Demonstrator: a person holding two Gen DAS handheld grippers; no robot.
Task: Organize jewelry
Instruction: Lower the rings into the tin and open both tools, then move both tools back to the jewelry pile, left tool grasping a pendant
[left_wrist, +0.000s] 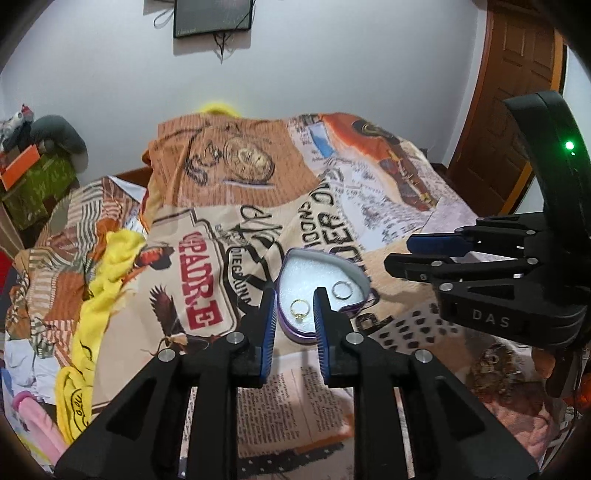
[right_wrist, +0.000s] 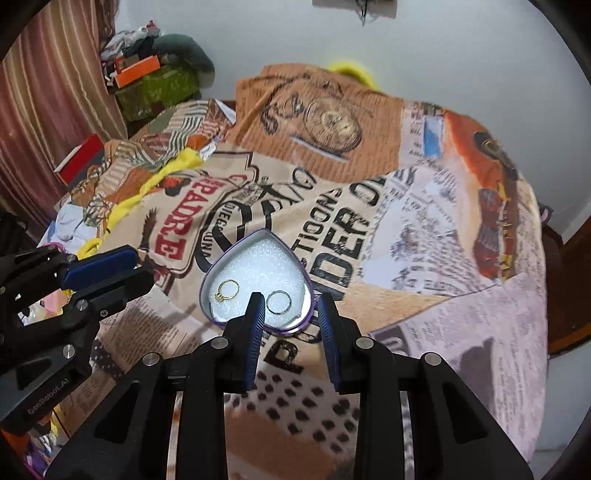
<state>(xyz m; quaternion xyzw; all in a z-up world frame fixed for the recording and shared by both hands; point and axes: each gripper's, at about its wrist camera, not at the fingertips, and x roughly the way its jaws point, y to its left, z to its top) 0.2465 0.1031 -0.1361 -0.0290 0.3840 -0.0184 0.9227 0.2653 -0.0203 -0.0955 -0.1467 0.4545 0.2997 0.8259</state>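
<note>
On bedspread (right_wrist: 424, 258), heart box (right_wrist: 207, 291), two rings (right_wrist: 228, 290)

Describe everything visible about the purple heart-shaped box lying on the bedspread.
The purple heart-shaped box is a shallow tray with a thin purple wall, open, with no lid in sight. White foam lines its floor. It lies flat on the printed bedspread. Inside, apart from each other, rest a gold ring with a small setting and a plain silver ring. Neither gripper touches it.

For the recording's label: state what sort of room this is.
Most likely a bedroom. The heart-shaped box with two rings sits on a bed under a printed bedspread; a wooden door stands beside it, and clothes and boxes are piled in the corner.
</note>
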